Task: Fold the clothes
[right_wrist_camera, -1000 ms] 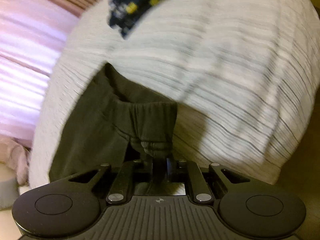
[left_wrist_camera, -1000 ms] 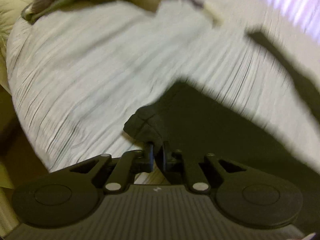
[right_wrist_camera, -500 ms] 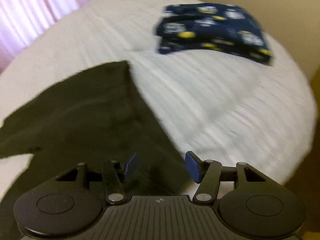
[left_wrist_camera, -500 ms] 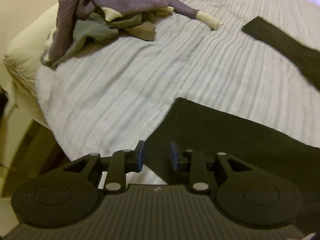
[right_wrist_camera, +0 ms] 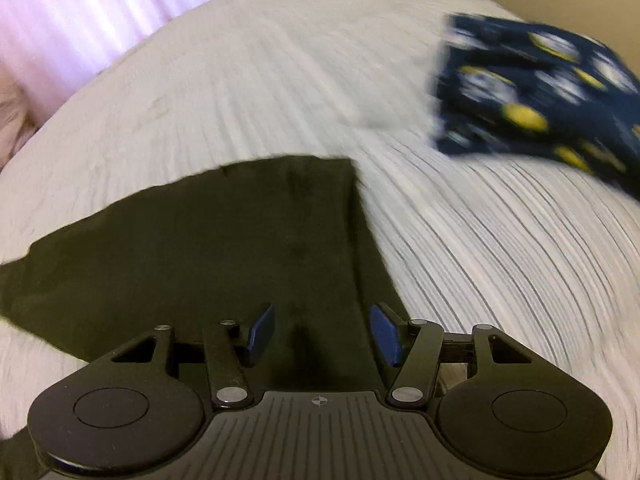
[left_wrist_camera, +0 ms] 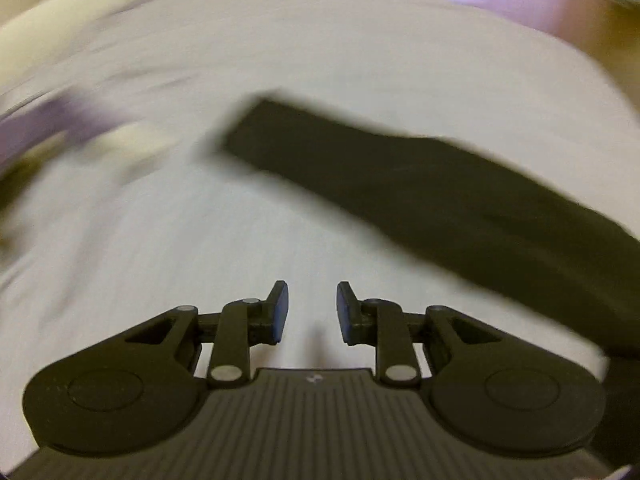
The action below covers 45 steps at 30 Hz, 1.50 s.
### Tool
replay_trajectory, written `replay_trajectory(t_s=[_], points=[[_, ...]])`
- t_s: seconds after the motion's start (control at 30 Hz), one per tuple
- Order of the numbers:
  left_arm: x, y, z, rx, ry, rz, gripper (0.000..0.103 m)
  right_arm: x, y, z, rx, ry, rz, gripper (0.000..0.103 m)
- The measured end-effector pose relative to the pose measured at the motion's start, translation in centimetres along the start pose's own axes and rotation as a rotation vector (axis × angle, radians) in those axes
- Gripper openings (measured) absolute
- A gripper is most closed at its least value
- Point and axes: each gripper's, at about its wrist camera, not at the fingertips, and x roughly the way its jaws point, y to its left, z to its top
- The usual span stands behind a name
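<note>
Dark trousers lie flat on the striped white bedspread. In the left wrist view one long leg (left_wrist_camera: 420, 184) stretches from the centre to the right edge, ahead and to the right of my left gripper (left_wrist_camera: 308, 310), which is open and empty over bare bedspread. In the right wrist view the trousers (right_wrist_camera: 224, 240) spread out from under my right gripper (right_wrist_camera: 322, 334), which is open and empty just above the cloth near its right edge. Both views are motion-blurred.
A folded navy garment with yellow print (right_wrist_camera: 540, 92) lies at the right of the bed. A blurred purple and cream pile of clothes (left_wrist_camera: 60, 132) sits at the left. A pink curtain (right_wrist_camera: 80, 20) hangs behind the bed (right_wrist_camera: 500, 240).
Both grippers let go of the dark trousers and opened. The trousers now lie flat. The left gripper has swung right towards the far leg; the right has moved forward over the cloth.
</note>
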Motion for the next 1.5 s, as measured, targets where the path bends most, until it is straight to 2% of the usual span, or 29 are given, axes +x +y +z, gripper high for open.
replay_trajectory(t_s=[0.13, 0.2, 0.3, 0.53, 0.6, 0.73, 0.8, 0.87, 0.93, 0.97, 1.03, 1.13, 1.27, 1.37, 1.43, 1.5], points=[[5.3, -6.7, 5.6, 0.225, -0.009, -0.21, 0.024, 3.1, 1.9, 4.1, -0.165, 0.039, 0.073, 0.057], [7.3, -9.2, 7.7, 0.348, -0.025, -0.272, 0.03, 4.7, 3.1, 6.1, -0.231, 0.049, 0.105, 0.057], [10.1, -11.4, 10.4, 0.494, -0.024, -0.333, 0.031, 7.4, 4.8, 9.1, -0.335, 0.065, 0.148, 0.057], [14.9, -12.6, 15.2, 0.746, 0.047, -0.403, 0.045, 13.6, 7.9, 14.4, -0.54, 0.159, 0.221, 0.057], [16.1, -12.7, 15.3, 0.795, 0.062, -0.392, 0.046, 15.4, 8.1, 15.5, -0.569, 0.214, 0.253, 0.057], [18.9, -12.2, 15.2, 0.865, 0.154, -0.384, 0.048, 18.1, 8.2, 16.3, -0.598, 0.306, 0.293, 0.057], [20.0, -12.0, 14.5, 0.891, 0.176, -0.393, 0.043, 18.6, 8.4, 16.4, -0.598, 0.329, 0.291, 0.057], [20.1, -12.1, 14.0, 0.919, 0.177, -0.392, 0.027, 18.7, 8.5, 16.2, -0.611, 0.332, 0.281, 0.055], [18.6, -11.9, 13.4, 0.945, 0.132, -0.366, 0.012, 18.8, 8.6, 16.0, -0.625, 0.335, 0.27, 0.038], [17.9, -11.8, 13.1, 0.957, 0.109, -0.354, 0.008, 18.2, 8.8, 15.7, -0.648, 0.325, 0.258, 0.035], [16.4, -11.6, 12.6, 0.982, 0.064, -0.327, 0.006, 16.8, 9.3, 15.1, -0.695, 0.289, 0.228, 0.027], [13.7, -11.4, 11.8, 0.993, -0.018, -0.291, 0.006, 13.2, 10.3, 13.5, -0.732, 0.168, 0.178, 0.021], [5.7, -9.1, 8.8, 0.859, -0.142, -0.26, 0.006, 5.8, 11.9, 9.2, -0.778, -0.05, 0.077, 0.021], [-0.7, -6.7, 4.6, 0.741, -0.184, -0.255, 0.006, -0.2, 13.4, 4.4, -0.847, -0.17, 0.007, 0.02], [-4.2, -5.3, 1.1, 0.66, -0.171, -0.254, 0.006, -4.2, 14.2, 0.3, -0.856, -0.209, -0.026, 0.019], [-7.1, -4.2, -2.7, 0.576, -0.127, -0.251, 0.006, -6.8, 14.7, -4.0, -0.892, -0.19, -0.058, 0.019]])
